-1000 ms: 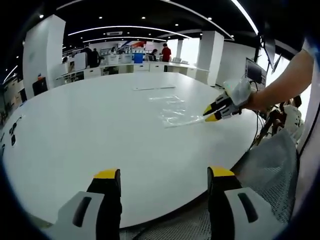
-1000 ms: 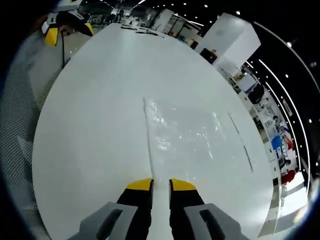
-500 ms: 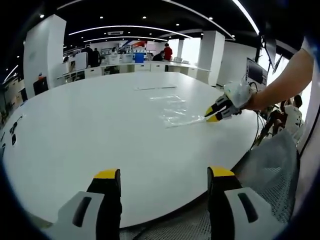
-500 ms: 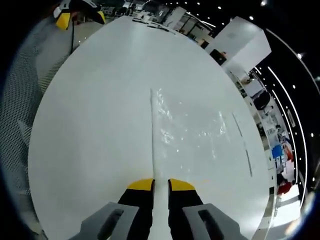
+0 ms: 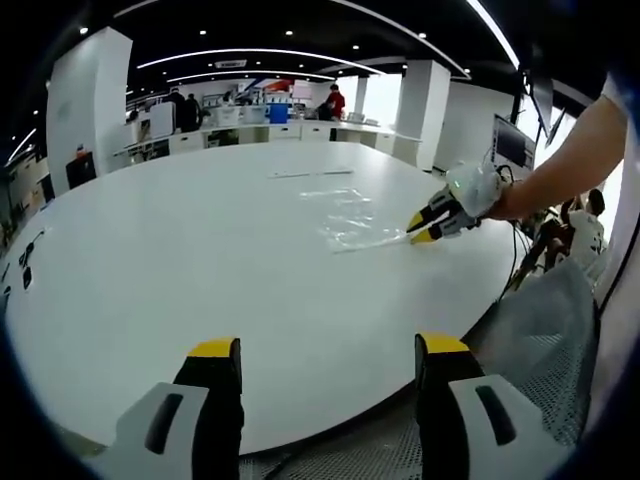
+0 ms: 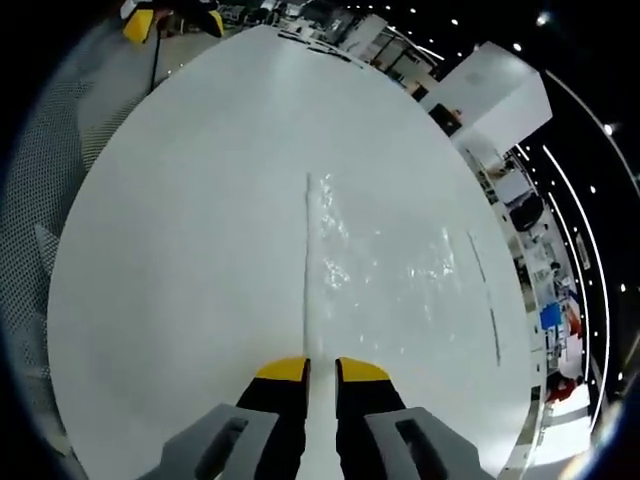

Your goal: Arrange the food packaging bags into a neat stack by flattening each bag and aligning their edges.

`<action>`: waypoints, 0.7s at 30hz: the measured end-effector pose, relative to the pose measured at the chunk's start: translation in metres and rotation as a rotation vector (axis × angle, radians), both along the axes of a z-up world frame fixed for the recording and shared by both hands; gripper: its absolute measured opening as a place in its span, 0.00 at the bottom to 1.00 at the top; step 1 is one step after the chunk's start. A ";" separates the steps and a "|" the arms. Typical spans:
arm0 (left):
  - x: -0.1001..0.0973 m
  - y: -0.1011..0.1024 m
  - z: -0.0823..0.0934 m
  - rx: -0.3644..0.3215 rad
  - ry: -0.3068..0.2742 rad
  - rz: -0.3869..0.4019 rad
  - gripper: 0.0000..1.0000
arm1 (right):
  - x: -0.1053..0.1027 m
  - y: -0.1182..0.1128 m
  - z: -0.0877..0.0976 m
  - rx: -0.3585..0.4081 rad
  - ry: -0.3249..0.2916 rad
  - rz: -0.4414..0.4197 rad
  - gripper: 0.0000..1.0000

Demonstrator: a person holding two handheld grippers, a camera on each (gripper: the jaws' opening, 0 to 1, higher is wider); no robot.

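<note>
In the left gripper view we see our left gripper above the near rim of the round white table, its jaws spread wide with nothing between them. The clear bags lie flat on the far right part of the table. The right gripper pinches their near edge.

In the right gripper view the right gripper has its jaws almost together on the edge of the clear bags, which stretch away over the table. The left gripper appears far off, at the top left.
</note>
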State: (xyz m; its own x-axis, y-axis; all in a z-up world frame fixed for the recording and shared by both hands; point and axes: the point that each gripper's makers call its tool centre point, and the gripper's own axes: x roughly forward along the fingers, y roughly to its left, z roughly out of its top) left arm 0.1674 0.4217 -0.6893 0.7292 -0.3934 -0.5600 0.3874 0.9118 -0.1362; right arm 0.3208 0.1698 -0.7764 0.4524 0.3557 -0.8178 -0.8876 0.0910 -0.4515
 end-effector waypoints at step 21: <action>0.001 0.001 -0.002 0.006 0.003 -0.002 0.69 | 0.004 0.002 0.005 0.009 -0.002 0.004 0.00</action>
State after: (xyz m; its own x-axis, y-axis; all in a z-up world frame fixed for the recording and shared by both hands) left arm 0.1679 0.4231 -0.6916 0.7267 -0.3913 -0.5646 0.3883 0.9120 -0.1322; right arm 0.3250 0.1718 -0.7717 0.4529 0.3647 -0.8136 -0.8869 0.0914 -0.4527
